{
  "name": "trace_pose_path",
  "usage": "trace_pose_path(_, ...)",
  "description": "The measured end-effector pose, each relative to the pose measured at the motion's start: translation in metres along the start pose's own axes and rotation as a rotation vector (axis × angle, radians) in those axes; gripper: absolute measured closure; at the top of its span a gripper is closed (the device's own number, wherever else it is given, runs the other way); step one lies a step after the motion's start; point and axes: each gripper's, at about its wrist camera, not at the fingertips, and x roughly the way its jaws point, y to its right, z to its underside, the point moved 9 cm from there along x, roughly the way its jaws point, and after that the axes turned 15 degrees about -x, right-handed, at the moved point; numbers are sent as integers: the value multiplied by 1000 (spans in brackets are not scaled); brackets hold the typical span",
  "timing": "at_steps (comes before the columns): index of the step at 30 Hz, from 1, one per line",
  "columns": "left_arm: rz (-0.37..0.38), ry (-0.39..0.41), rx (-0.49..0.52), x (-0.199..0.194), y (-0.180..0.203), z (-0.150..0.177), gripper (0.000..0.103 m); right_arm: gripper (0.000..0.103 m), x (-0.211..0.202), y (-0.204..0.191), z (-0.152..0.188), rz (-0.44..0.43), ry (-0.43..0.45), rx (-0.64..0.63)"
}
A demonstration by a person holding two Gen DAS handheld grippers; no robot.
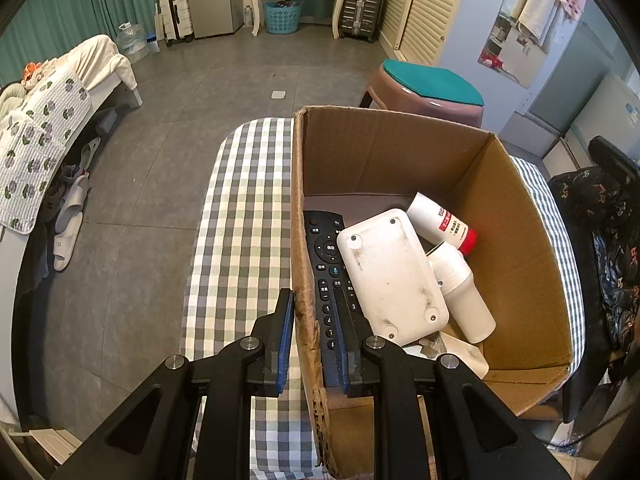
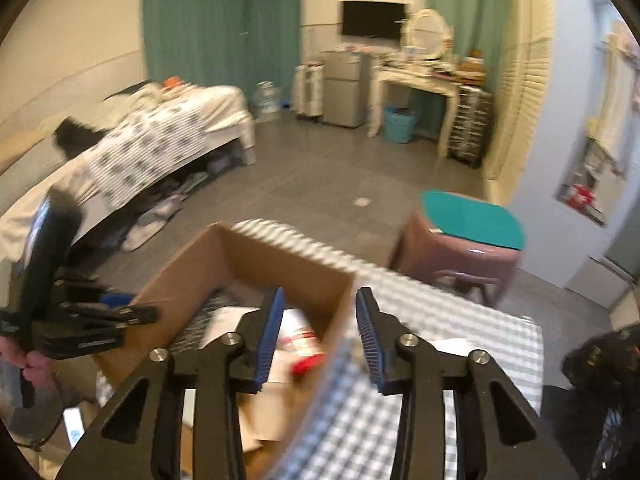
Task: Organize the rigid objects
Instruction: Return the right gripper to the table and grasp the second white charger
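An open cardboard box (image 1: 400,152) stands on a table with a checked cloth (image 1: 240,220). Inside it lie a black remote (image 1: 326,256), a flat white device (image 1: 392,276) bottom side up, a white bottle with a red cap (image 1: 440,222) and a second white bottle (image 1: 460,292). My left gripper (image 1: 312,292) straddles the box's left wall and is shut on it, one pad outside and one inside. In the blurred right wrist view, my right gripper (image 2: 320,294) hangs open above the box's right wall (image 2: 336,320), nothing between its pads. The red-capped bottle (image 2: 304,360) shows below it.
A brown stool with a teal top (image 1: 432,88) stands beyond the box. A bed (image 1: 48,120) with slippers (image 1: 68,224) below it fills the left. A black patterned bag (image 1: 600,240) sits at the right. A hand (image 2: 32,364) holds the left gripper's handle.
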Motion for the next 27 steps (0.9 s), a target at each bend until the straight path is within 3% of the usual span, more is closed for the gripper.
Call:
trace_pose_path(3, 0, 0, -1, 0, 0, 0, 84, 61, -2, 40, 12, 73, -30, 47)
trace_pose_path(6, 0, -1, -2, 0, 0, 0, 84, 44, 7, 68, 31, 117, -89, 93)
trace_pose_path(11, -8, 1, 2, -1, 0, 0, 84, 17, 35, 79, 62, 98, -178, 117)
trace_pose_path(16, -9, -1, 2, -1, 0, 0, 84, 17, 64, 78, 101, 63, -248, 120)
trace_pose_path(27, -17, -6, -1, 2, 0, 1, 84, 17, 111, 100, 134, 73, -323, 102)
